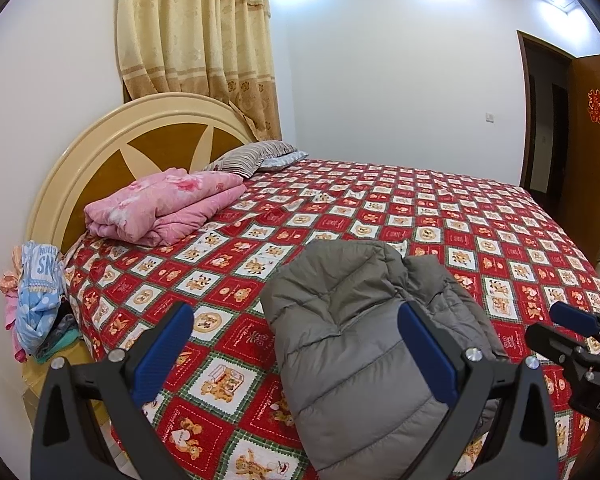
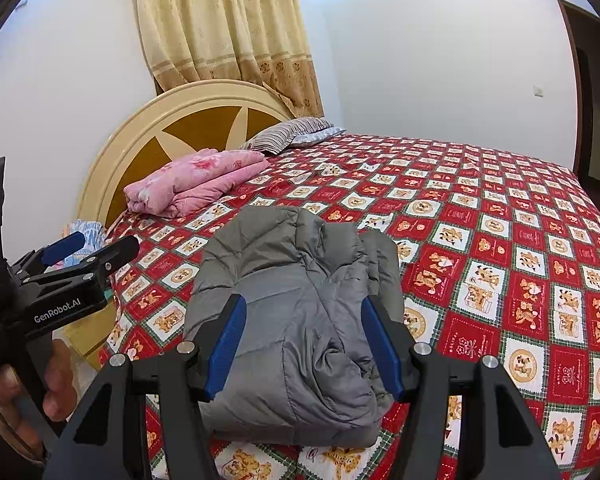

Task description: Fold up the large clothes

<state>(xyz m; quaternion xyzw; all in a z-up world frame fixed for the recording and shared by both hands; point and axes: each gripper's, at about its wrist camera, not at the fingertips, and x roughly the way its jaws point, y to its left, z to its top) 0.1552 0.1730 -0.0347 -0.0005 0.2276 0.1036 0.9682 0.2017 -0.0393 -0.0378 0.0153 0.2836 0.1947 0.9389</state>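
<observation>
The bed [image 1: 480, 220], spread with a red bear-patterned quilt, carries the grey puffer jacket [image 2: 296, 312] near its front edge, already gathered into a compact bundle. The folding is judged nearly finished. The left gripper [image 1: 296, 354] is held above the bundle's left side with its jaws wide apart and nothing between them. The right gripper [image 2: 302, 346] hovers over the bundle, jaws roughly half open, nothing gripped. Next, a tidying press or a final tuck is probably called for.

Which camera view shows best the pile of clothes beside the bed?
The left wrist view: the pile of clothes beside the headboard shows almost fully there. In the right wrist view the left claw hides most of it.
</observation>
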